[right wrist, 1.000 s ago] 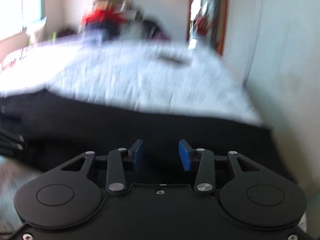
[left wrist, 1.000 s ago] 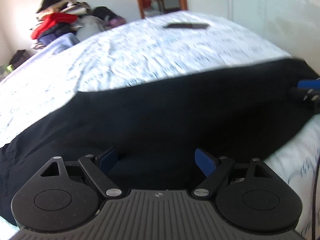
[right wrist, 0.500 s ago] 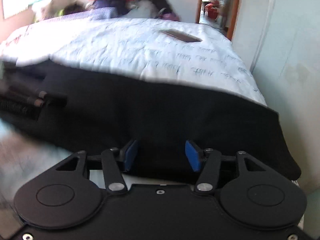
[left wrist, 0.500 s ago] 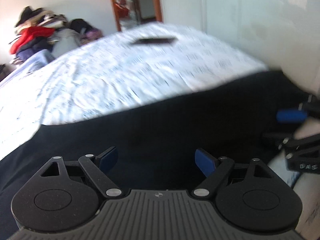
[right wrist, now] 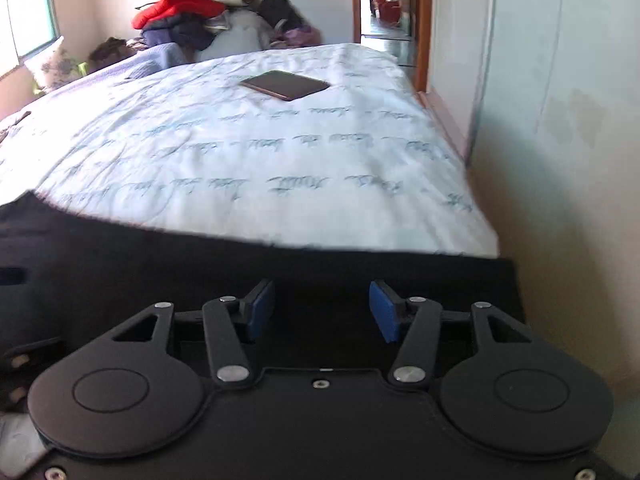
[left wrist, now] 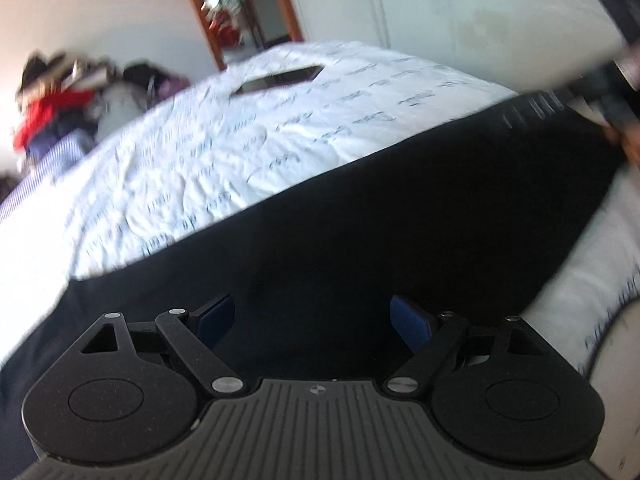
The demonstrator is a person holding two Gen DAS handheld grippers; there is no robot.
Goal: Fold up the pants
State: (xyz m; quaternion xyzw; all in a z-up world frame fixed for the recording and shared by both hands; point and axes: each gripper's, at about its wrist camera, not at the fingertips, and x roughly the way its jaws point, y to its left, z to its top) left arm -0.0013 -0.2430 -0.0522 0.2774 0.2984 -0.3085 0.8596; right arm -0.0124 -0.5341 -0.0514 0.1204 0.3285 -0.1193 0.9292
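Observation:
Black pants lie flat across the near part of a white printed bed sheet. They also show in the right wrist view, reaching the bed's right edge. My left gripper is open and empty, low over the black cloth. My right gripper is open and empty, low over the pants near their right end. The right gripper's body shows blurred at the far right of the left wrist view.
A dark flat tablet lies on the sheet further back. A pile of clothes stands at the bed's far end. A white wall runs close along the bed's right side. A doorway is behind.
Both grippers have shifted to the right along the pants. The right gripper's jaws have opened wider. The left gripper has tilted and stays open.

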